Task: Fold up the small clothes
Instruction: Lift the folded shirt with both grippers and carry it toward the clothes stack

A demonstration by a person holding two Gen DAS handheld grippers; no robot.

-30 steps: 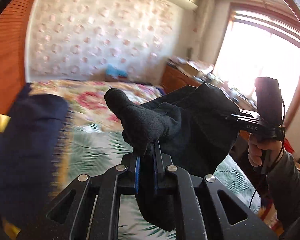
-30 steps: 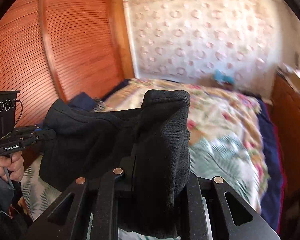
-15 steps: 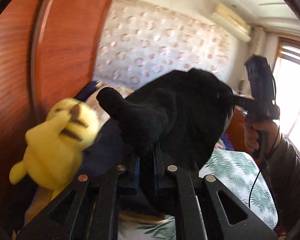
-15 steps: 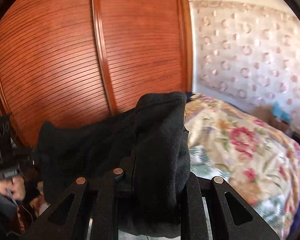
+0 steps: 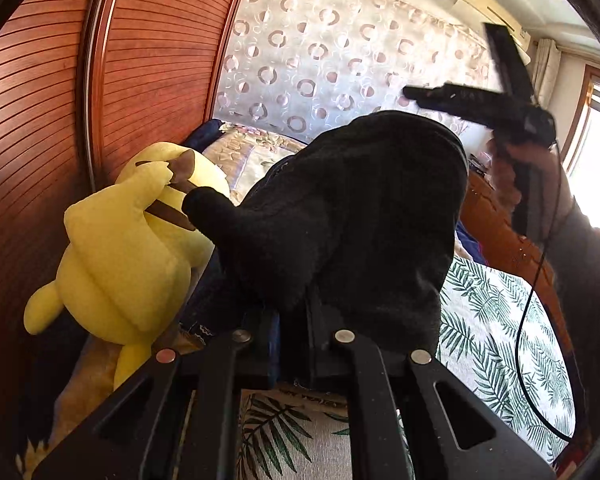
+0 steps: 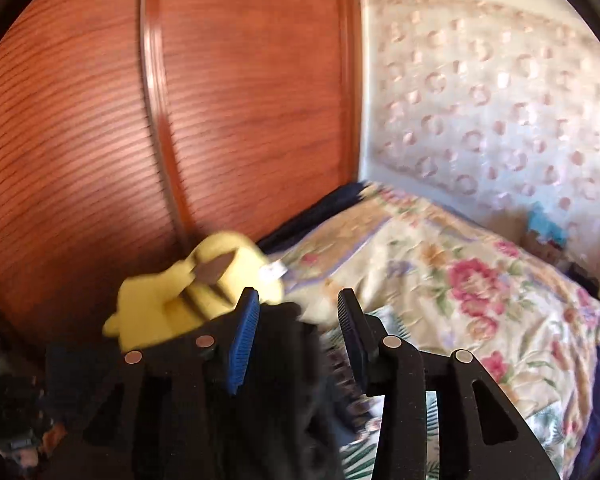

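Observation:
A black fleece garment (image 5: 360, 208) bulges up over my left gripper (image 5: 290, 316), which is shut on a bunch of it; the cloth hides the fingertips. In the left wrist view my right gripper (image 5: 412, 92) is up at the right in a person's hand (image 5: 512, 176), clear of the cloth. In the right wrist view my right gripper (image 6: 298, 300) has its jaws opening, blue pads bare. The black garment (image 6: 284, 380) sags low between the fingers, blurred, and neither pad presses on it.
A yellow plush toy (image 5: 128, 248) leans against the ribbed wooden wardrobe door (image 5: 40, 120) at the left, also the yellow plush toy (image 6: 188, 292). The bed has a palm-leaf sheet (image 5: 492, 320) and a floral quilt (image 6: 460, 280). A wooden cabinet (image 5: 496, 216) stands behind.
Both views swung left toward the wardrobe and the plush toy came into sight. The right jaws parted and the black garment dropped out of them. The left gripper kept its hold.

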